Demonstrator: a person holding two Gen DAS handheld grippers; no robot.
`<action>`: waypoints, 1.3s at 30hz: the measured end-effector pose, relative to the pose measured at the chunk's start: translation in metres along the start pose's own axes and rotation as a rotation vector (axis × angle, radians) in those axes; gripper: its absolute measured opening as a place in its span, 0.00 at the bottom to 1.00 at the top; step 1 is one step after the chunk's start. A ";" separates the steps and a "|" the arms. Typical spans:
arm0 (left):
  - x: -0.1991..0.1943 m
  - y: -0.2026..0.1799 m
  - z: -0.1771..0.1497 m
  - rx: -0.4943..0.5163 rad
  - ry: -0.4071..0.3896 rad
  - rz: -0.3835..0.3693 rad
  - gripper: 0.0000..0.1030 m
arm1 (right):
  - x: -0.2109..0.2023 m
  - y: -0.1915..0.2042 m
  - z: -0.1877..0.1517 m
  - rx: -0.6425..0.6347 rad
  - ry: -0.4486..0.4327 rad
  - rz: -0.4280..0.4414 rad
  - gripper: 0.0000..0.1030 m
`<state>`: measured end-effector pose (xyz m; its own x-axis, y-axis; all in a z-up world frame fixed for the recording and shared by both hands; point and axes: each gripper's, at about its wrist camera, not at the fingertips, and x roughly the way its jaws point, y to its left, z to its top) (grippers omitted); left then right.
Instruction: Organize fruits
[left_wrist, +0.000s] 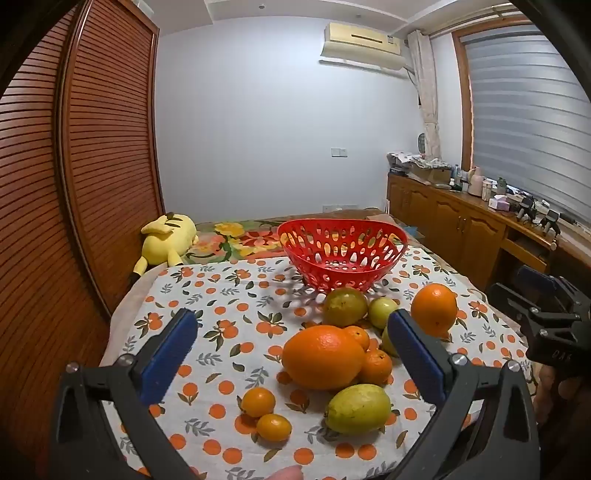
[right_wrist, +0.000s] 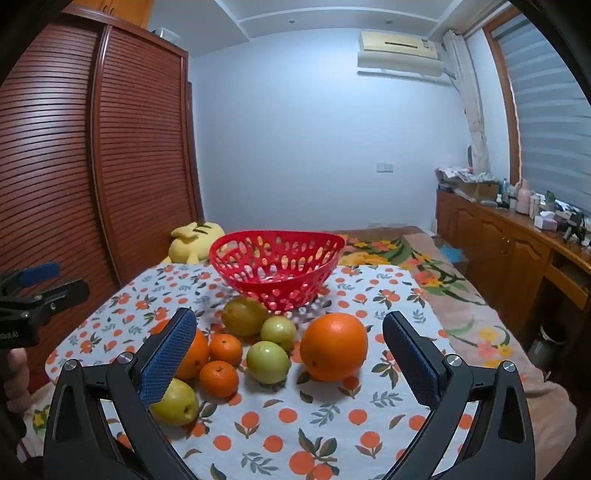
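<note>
1. Left tool (left_wrist: 291, 350): blue-padded fingers spread wide, pinching nothing, raised above the near part of the fruit cluster.
2. Right tool (right_wrist: 290, 354): fingers likewise spread wide, empty, raised above the near right of the cluster.
3. Worktop (left_wrist: 221, 295), under an orange-print cloth (right_wrist: 295, 424): all the fruit loose on the cloth, none in the basket.
4. Red perforated basket (left_wrist: 341, 254) at the far middle of the cloth, upright, nothing inside.
5. Large orange (left_wrist: 323, 358) near the middle in the left view, touching two small mandarins (left_wrist: 375, 365) on its right side.
6. Second large orange (right_wrist: 334, 350) well to the right, apart from the rest.
7. Dull green-brown round fruit (right_wrist: 245, 315) just in front of the basket, a pale green fruit (right_wrist: 279, 332) beside it on the right.
8. Another pale green fruit (right_wrist: 267, 362) nearer, between the mandarins and the right orange.
9. Yellow-green pear-like fruit (left_wrist: 358, 408) nearest, just in front of the left orange.
10. Two small orange kumquat-like fruits (left_wrist: 266, 413) at the near left, touching each other.
11. Yellow plush toy (left_wrist: 166, 238) on the bed beyond the cloth, far left.
</note>
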<state>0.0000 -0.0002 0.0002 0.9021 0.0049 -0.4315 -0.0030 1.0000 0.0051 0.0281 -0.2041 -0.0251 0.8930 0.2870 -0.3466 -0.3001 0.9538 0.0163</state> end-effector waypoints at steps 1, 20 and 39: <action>0.000 -0.001 0.000 0.008 -0.004 0.006 1.00 | 0.000 0.000 0.000 0.000 0.004 -0.002 1.00; -0.006 -0.001 0.001 -0.003 -0.017 -0.002 1.00 | -0.008 0.005 0.003 -0.007 -0.017 -0.003 1.00; -0.011 0.002 0.008 -0.009 -0.022 0.000 1.00 | -0.009 0.006 0.001 -0.005 -0.016 0.004 1.00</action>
<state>-0.0069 0.0022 0.0122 0.9114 0.0053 -0.4116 -0.0073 1.0000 -0.0033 0.0188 -0.2009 -0.0205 0.8971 0.2924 -0.3312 -0.3056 0.9521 0.0129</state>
